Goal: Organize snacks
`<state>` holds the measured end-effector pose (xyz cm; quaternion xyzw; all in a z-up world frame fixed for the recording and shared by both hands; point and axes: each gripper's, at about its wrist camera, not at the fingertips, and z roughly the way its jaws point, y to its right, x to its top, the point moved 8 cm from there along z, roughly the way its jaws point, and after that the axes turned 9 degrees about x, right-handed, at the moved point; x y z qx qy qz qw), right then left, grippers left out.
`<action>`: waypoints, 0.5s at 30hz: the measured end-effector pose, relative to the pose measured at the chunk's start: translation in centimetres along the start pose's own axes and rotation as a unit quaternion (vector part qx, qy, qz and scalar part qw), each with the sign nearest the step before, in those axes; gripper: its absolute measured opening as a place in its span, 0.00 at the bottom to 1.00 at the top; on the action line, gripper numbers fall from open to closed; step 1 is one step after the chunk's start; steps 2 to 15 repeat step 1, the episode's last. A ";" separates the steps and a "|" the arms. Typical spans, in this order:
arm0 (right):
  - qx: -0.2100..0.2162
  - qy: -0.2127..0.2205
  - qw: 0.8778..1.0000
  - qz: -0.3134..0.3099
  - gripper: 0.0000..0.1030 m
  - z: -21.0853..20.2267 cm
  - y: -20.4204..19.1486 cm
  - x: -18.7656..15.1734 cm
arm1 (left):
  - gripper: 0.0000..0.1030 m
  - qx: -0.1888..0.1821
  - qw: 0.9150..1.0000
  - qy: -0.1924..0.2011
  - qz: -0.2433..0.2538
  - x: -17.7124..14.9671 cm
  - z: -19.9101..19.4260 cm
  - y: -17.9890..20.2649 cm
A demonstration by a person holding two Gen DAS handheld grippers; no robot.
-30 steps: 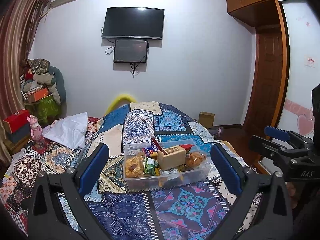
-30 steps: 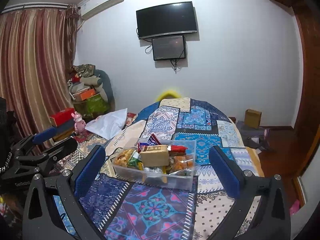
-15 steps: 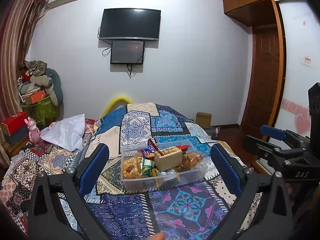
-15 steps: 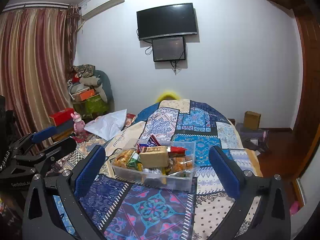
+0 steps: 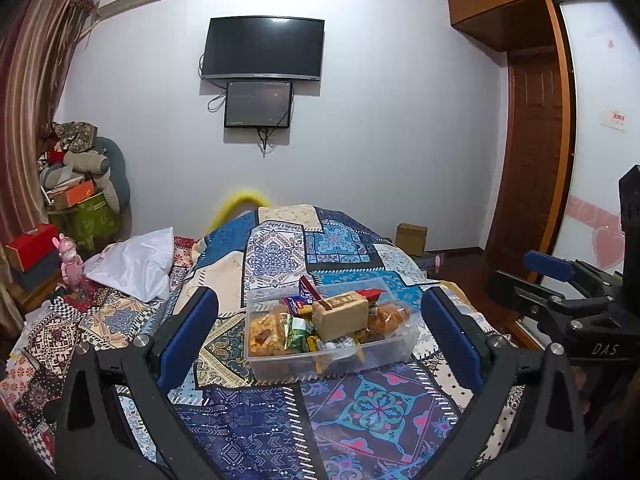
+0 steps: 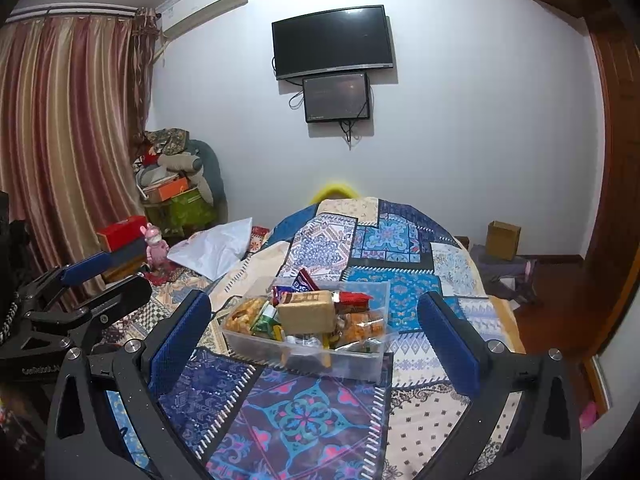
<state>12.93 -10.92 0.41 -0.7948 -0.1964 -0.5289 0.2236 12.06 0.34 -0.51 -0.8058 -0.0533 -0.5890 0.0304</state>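
Observation:
A clear plastic box (image 5: 280, 364) full of wrapped snacks sits on the patchwork bedspread (image 5: 376, 408); it also shows in the right wrist view (image 6: 360, 364). A tan block-shaped pack (image 5: 340, 314) lies on top of the pile, also seen in the right wrist view (image 6: 306, 312). My left gripper (image 5: 320, 336) is open and empty, held short of the box. My right gripper (image 6: 314, 340) is open and empty, also short of the box. Each gripper shows in the other's view, the right one (image 5: 568, 296) and the left one (image 6: 80, 300).
A white pillow (image 5: 136, 262) lies left of the box on the bed. Boxes, a pink toy (image 5: 70, 258) and piled bedding stand at the left by the curtain. A cardboard box (image 5: 412, 238) sits on the floor by the wooden door at right.
Both grippers have shifted slightly, so the snack box sits a little differently in each view. Both stay open and empty; the box has not moved.

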 end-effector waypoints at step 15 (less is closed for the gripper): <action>0.000 0.000 1.000 0.000 1.00 0.0 0.0 -0.1 | 1.00 0.000 1.000 -0.001 0.001 -0.1 0.0 0.0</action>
